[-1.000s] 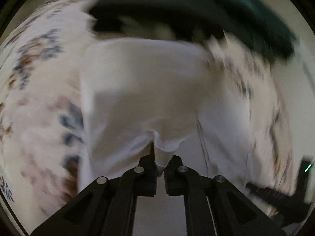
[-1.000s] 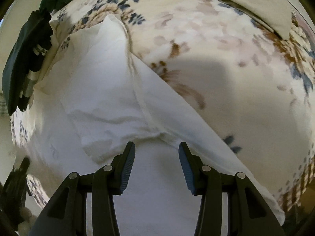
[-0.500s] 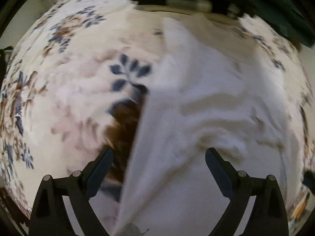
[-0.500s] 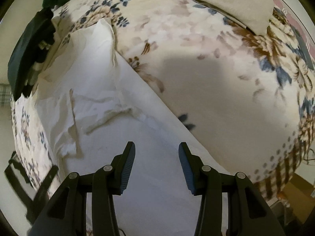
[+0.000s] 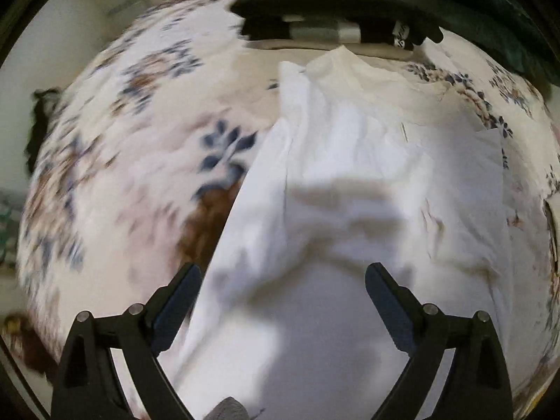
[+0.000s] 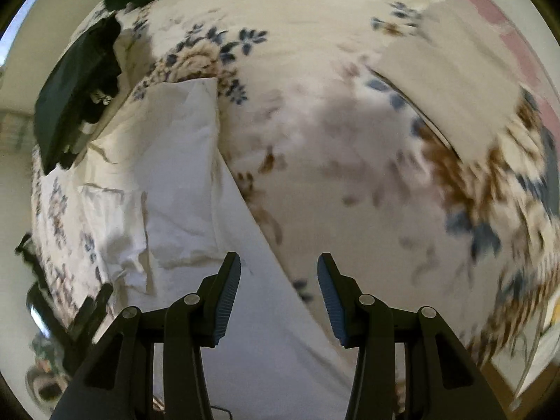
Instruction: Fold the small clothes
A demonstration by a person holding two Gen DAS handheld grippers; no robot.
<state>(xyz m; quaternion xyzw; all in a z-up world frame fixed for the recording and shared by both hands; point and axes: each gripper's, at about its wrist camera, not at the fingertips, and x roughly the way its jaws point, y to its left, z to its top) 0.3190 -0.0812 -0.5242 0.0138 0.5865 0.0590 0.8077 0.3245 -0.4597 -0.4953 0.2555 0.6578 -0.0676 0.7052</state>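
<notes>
Both grippers empty: left gripper (image 5: pixel 281 294) has jaws spread wide over the white garment (image 5: pixel 367 192), right gripper (image 6: pixel 279 287) has jaws apart at its right edge. Garment lies flat on the floral bedspread (image 6: pixel 350 175), dark clothes (image 5: pixel 332 10) at the far end.

No legible text is showing. A small white mark on the dark garment (image 5: pixel 399 36) is appearing too blurred to read.
</notes>
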